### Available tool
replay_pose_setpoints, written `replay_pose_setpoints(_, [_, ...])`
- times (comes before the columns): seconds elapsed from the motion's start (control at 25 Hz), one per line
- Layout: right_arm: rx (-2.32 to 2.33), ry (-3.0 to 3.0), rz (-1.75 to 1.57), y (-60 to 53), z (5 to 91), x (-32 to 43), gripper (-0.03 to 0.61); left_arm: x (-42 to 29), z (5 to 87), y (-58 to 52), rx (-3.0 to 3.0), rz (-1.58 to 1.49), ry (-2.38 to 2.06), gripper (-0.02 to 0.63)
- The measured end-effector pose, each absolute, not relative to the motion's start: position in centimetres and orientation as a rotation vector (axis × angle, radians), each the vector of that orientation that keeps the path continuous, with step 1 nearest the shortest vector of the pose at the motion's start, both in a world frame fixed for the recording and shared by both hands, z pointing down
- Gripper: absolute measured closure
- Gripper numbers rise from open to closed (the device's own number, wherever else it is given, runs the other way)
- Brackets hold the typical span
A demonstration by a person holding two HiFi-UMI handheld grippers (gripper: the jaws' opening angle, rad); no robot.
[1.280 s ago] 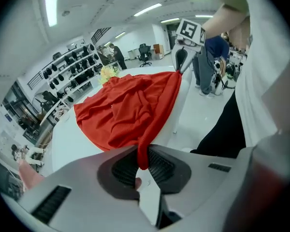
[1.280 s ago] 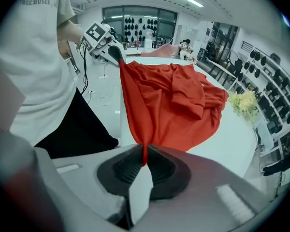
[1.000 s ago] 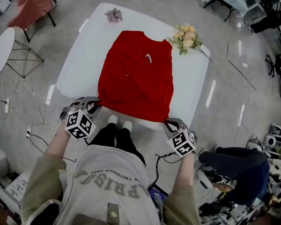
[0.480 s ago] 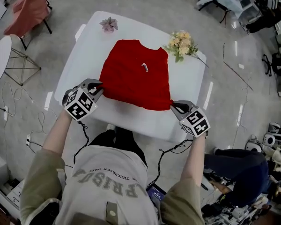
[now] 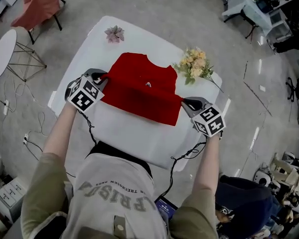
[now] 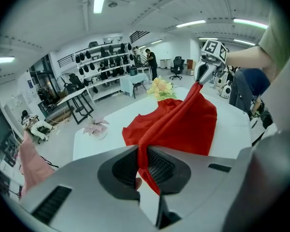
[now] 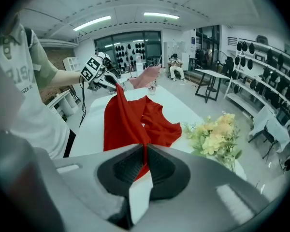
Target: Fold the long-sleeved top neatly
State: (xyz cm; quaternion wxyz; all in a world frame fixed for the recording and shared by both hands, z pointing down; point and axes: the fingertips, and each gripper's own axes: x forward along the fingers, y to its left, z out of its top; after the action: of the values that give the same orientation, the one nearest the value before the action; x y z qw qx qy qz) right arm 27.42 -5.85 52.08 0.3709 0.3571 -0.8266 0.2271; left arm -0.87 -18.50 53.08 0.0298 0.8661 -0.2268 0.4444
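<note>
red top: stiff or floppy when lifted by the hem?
Likely floppy: the red top gathers into a ridge between the left gripper and right gripper, cloth hanging below. Probably light: two small corner pinches carry it. Its far half lies on the table, so it may drag.

A white desk [image 5: 134,133] on a grey floor [image 5: 189,14] carries a bouquet of yellow flowers [image 5: 195,66] near its far right edge and a pink flower [image 5: 114,33] at far left; a round side table [image 5: 2,51] stands nearby.
</note>
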Motion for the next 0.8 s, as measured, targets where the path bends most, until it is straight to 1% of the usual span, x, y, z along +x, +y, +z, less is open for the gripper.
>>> replay_pose_setpoints(0.24, [0.951, -2.067, 0.655, -12.2, 53.3, 29.4, 0.552, 1.0, 53.5, -25.3, 2.632, 1.448, -0.745, 0.572])
replay_pose_setpoints(0.44, [1.053, -1.987, 0.766, -16.1, 55.1, 31.2, 0.552, 2.7, 56.0, -29.7, 2.552, 1.485, -0.757, 0.573])
replay_pose_setpoints(0.68, [1.145, -1.86, 0.853, -18.6, 58.3, 32.3, 0.552, 4.1, 59.9, -32.2, 2.431, 1.565, -0.751, 0.572])
replay_pose_setpoints(0.8, [1.211, -1.834, 0.819, -19.1, 58.8, 32.5, 0.548, 4.6, 60.9, -32.2, 2.386, 1.546, -0.764, 0.56])
